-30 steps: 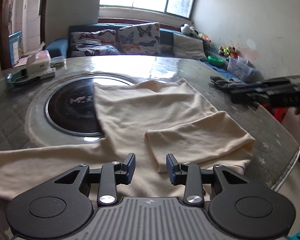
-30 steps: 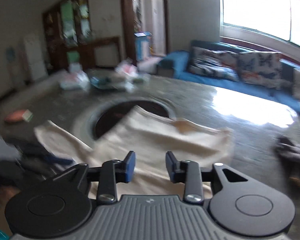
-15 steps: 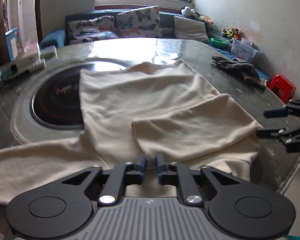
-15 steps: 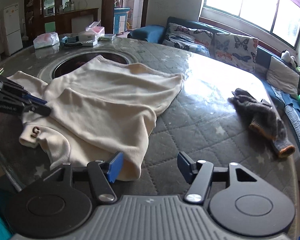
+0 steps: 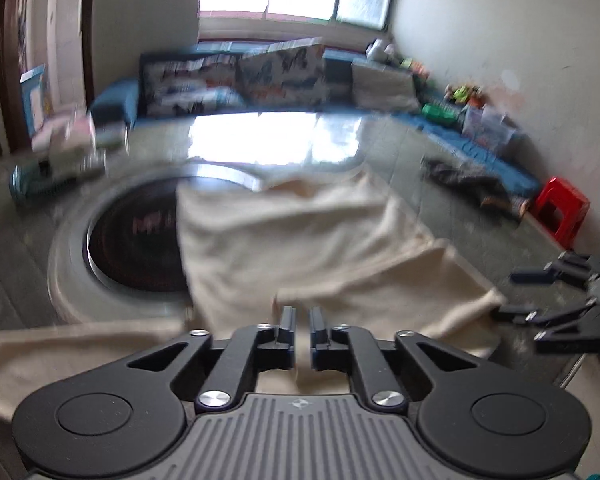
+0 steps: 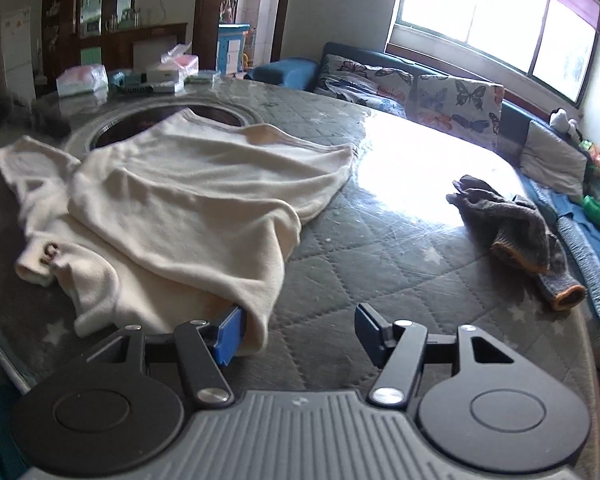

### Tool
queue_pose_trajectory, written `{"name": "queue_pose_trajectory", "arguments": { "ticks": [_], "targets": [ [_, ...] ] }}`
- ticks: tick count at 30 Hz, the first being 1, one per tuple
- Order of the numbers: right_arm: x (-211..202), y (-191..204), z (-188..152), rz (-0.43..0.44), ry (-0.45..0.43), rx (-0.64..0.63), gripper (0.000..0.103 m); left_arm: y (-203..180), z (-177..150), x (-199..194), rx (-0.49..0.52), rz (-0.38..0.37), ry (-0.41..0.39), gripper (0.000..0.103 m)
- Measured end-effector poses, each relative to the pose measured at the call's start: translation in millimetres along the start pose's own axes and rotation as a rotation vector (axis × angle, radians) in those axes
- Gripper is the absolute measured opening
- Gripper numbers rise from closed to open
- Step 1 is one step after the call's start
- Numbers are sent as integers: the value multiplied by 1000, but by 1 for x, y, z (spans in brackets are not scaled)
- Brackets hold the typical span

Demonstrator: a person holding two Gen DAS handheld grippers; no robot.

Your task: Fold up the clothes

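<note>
Flanking cream garment: grey socks, tissue packs.

Left gripper opening; right gripper wide apart.

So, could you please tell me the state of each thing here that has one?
cream garment: partly folded, one sleeve folded over, other spread out
left gripper: jaws narrow, opening, over fabric
right gripper: jaws wide, at garment's corner, gripping nothing
grey gloves: heaped, untouched

Soft matt cream cloth garment, glossy quilted tabletop
</note>
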State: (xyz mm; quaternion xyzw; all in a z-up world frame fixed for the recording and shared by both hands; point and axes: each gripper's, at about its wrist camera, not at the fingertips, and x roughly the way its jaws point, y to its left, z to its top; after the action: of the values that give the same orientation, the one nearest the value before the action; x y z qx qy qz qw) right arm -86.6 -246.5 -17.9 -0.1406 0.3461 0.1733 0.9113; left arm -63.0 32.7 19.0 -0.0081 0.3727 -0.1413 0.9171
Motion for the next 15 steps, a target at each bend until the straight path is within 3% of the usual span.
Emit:
{"name": "queue_pose_trajectory", "arguments": {
  "ticks": [2,7,8,9,11,15],
  "targets": [
    [-1,-1,1,15,-9,9,62,0,-8,10,-16,15,28,47],
    [4,2,1,20,0,10,62,-6,-15,26,-16,20,54,47],
    [5,3,1,20,1,10,62,-5,-16,29,-21,21,61,45],
    [5,4,1,20,1,9,62,-5,-17,32,-26,21,68,33],
    [5,5,0,20,-1,6,63,-4,-20,36,-37,7,86,19],
    [7,7,0,8,0,-4,63,-6,-17,28,-45,17,73,5]
  ]
}}
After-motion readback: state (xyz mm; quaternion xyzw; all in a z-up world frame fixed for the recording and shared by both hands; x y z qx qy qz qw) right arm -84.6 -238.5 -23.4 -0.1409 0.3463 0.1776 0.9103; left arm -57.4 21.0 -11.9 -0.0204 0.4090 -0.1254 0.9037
